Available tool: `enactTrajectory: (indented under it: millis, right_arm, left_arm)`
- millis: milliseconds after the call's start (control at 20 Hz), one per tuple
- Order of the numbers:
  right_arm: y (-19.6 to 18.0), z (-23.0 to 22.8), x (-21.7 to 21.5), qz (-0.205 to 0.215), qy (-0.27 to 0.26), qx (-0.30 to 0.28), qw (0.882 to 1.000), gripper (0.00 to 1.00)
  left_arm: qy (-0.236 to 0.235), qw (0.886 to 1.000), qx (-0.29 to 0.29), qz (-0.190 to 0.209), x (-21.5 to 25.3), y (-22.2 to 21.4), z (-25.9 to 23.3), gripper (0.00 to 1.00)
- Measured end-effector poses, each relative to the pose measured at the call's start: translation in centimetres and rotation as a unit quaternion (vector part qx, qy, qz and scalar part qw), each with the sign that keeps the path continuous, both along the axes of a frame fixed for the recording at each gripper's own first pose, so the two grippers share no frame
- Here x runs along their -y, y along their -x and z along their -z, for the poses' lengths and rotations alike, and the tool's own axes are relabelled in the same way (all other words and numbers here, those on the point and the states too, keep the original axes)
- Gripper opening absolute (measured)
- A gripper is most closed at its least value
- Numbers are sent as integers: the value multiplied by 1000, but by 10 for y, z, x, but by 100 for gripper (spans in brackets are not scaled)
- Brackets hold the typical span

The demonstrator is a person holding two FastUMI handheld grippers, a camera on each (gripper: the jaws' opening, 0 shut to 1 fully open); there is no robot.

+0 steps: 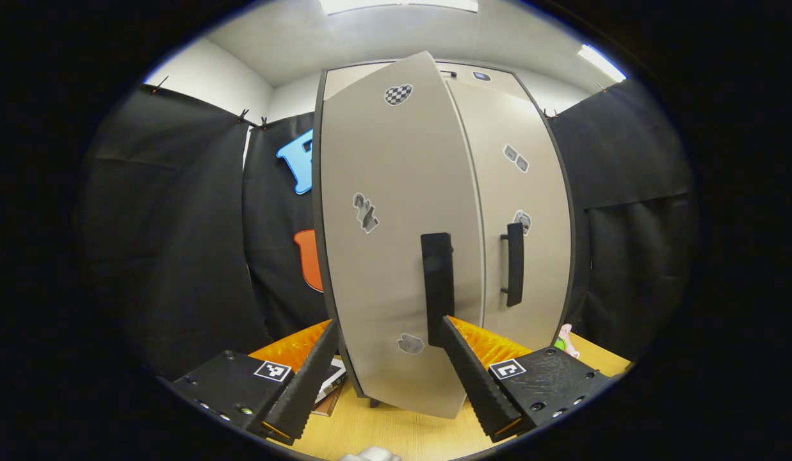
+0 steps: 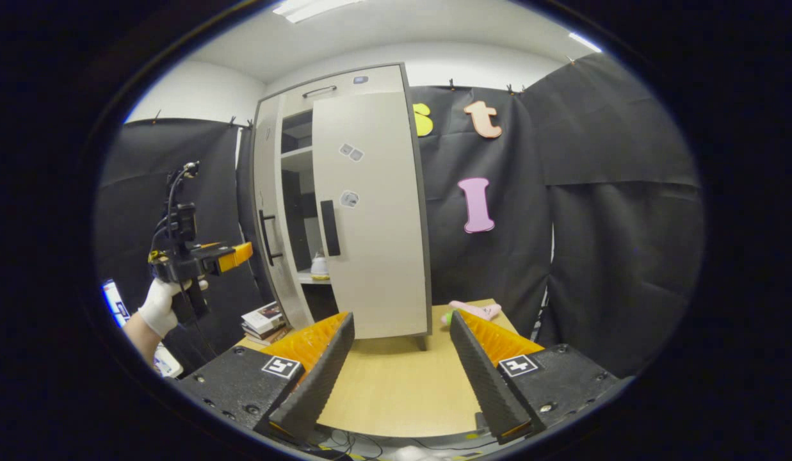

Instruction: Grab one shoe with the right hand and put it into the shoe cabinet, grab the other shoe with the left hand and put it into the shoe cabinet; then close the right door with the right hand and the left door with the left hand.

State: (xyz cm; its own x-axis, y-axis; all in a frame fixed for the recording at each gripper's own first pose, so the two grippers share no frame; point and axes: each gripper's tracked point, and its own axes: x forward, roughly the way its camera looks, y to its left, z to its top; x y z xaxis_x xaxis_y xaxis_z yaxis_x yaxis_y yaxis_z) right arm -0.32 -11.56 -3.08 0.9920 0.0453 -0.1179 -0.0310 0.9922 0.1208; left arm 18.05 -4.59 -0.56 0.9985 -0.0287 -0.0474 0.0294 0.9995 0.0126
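One door of the shoe cabinet (image 2: pixel 344 211) remains to be dealt with: the right door (image 2: pixel 370 211) lies flush, while the left door (image 1: pixel 396 230) stands partly swung out, its panel close in front of the left gripper (image 1: pixel 386 371). A pale shoe (image 2: pixel 318 266) sits on a shelf (image 2: pixel 314 276) inside, seen through the gap in the right gripper view.

Both grippers have their jaws spread wide and hold nothing. The right gripper (image 2: pixel 399 368) hangs over the bench (image 2: pixel 396 390), well apart from the cabinet; the left one, held in a gloved hand (image 2: pixel 160 306), faces the open door.

That door looks like a stiff, flat board on hinges, light to swing and smooth-faced, so a fingertip could slide on the bare panel. Its dark vertical handle (image 1: pixel 438 288) is the surest place to push or grip, being far from the hinge; pressing beside it would likely also do. A gentle push seems wise, since the cabinet stands on short legs and could shift on the bench.
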Motion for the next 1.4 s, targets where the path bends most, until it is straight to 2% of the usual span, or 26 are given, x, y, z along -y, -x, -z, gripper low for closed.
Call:
enactTrajectory:
  millis: [100, 150, 400, 600, 700, 750, 800, 950, 1050, 1100, 1150, 1200, 1400]
  right_arm:
    - [0, 0, 1, -1, 5, 1, 1000, 94]
    - [0, -1, 0, -2, 6, 3, 1000, 94]
    - [1, -6, 1, 4, 8, 20, 1000, 94]
    - [4, -12, -5, 1, 17, 27, 999, 94]
    - [0, -17, -7, 3, 23, 34, 999, 94]
    - [0, -17, -9, 4, 25, 37, 999, 98]
    - [1, -18, -9, 5, 25, 40, 999, 94]
    - [1, -19, -11, 7, 24, 46, 999, 94]
    - [1, -16, -13, 6, 23, 41, 999, 98]
    - [2, -14, -14, 6, 23, 34, 999, 94]
    - [2, -15, -15, 5, 20, 34, 999, 98]
    - [2, -17, -16, 4, 19, 35, 999, 94]
    - [1, -20, -20, 5, 33, 40, 999, 98]
  left_arm:
    - [5, 1000, -9, 4, 7, 11, 2, 100]
    - [7, 1000, -5, 5, 7, 18, -1, 96]
    - [33, 999, 4, 8, 11, 54, -19, 96]
    - [32, 999, 15, 10, 6, 82, -28, 96]
    - [27, 999, 19, 6, 3, 99, -26, 96]
    - [23, 1000, 20, -4, -2, 106, -25, 96]
    - [24, 1000, 16, -8, -5, 113, -21, 96]
    - [29, 1000, 6, -7, -4, 138, -9, 96]
    - [26, 1000, 8, -10, -6, 150, -5, 96]
    - [24, 1000, 10, -9, -5, 152, -4, 96]
    - [20, 1000, 8, -9, -5, 156, -2, 96]
    - [18, 1000, 6, -8, -4, 160, 0, 96]
    - [23, 1000, 3, -7, -2, 172, 5, 96]
